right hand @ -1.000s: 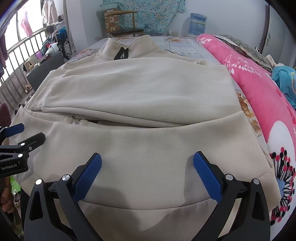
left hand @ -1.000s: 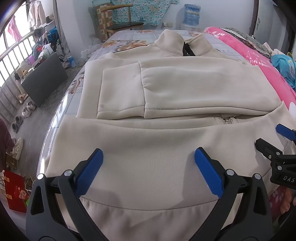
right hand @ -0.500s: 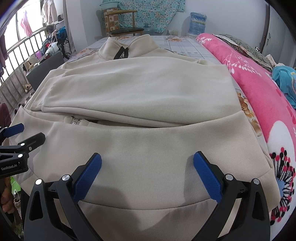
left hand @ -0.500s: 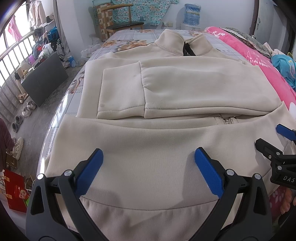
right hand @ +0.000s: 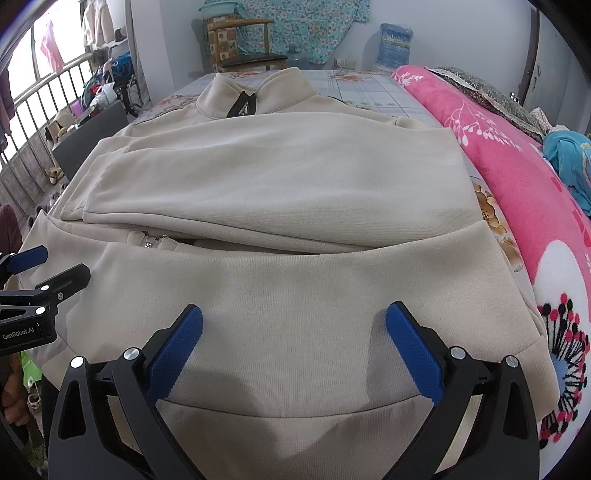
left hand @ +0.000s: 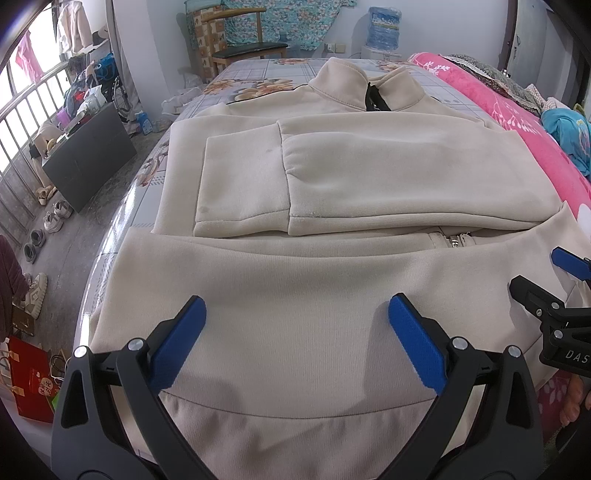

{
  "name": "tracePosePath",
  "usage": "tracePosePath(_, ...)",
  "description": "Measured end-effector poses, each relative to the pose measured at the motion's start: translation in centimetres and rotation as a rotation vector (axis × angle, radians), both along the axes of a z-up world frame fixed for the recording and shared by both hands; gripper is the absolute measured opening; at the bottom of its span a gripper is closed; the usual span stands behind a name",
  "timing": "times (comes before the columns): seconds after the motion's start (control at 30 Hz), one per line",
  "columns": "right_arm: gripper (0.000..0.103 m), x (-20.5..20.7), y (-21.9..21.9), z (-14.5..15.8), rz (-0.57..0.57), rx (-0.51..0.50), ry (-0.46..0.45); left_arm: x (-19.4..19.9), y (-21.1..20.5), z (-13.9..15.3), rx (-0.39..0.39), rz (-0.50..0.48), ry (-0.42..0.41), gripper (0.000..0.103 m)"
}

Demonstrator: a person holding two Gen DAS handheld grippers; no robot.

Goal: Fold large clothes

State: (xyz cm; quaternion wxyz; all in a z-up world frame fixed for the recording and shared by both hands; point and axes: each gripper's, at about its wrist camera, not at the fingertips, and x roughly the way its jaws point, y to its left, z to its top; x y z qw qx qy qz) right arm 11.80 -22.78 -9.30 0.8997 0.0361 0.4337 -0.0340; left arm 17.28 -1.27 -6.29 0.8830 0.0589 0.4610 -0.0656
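A cream zip-up sweatshirt lies flat on the bed, collar at the far end, both sleeves folded across the chest. Its hem part is nearest me and laps up over the sleeves' lower edge; the zipper pull shows in the gap. My left gripper hovers open over the hem's left half, blue pads wide apart and holding nothing. My right gripper is open the same way over the hem's right half. Each gripper shows at the edge of the other's view.
A pink floral blanket runs along the bed's right side, with a blue garment on it. The bed's left edge drops to a floor with shoes and a dark board. A wooden chair and water jug stand beyond.
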Motion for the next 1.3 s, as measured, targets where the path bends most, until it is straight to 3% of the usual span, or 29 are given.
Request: tracePosePath(1.3, 0.097, -0.01, 0.0, 0.05, 0.0, -0.001, 0.001, -0.04, 0.05, -0.08, -0.001, -0.015, -0.004, 0.096)
